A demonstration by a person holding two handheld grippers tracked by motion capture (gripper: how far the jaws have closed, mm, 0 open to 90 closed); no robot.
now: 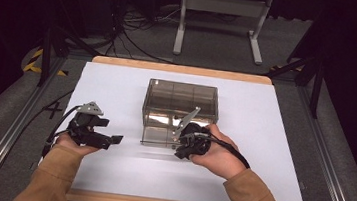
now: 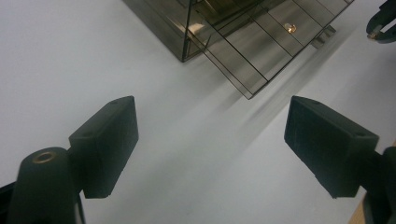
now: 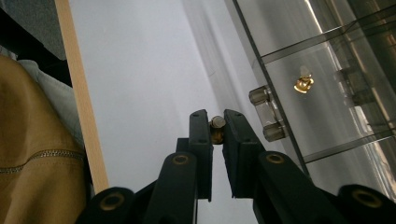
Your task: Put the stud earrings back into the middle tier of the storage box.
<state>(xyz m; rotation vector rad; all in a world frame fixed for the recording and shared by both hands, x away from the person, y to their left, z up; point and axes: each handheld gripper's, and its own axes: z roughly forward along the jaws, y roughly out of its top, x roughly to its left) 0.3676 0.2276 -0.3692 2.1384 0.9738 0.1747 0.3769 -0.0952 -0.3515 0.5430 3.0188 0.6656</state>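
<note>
Table (image 1: 263, 139): white sheet on a wood-edged board, carrying everything below.
Box (image 1: 181, 101): smoked clear plastic organiser near the table's middle, its lower drawer (image 1: 160, 136) pulled out toward the person; in the right gripper view a small clear handle (image 3: 266, 114) sits on the drawer's front.
Left gripper (image 1: 114, 139): held low over the sheet, left of the box and apart from it; in the left gripper view its pads (image 2: 109, 140) stand wide apart with bare sheet between them.
Right gripper (image 1: 181, 151): at the drawer's front edge; jaws nearly together, clamped on a small brass piece (image 3: 217, 128).
Second brass piece (image 3: 303, 84): lying inside the drawer, behind the handle.
</note>
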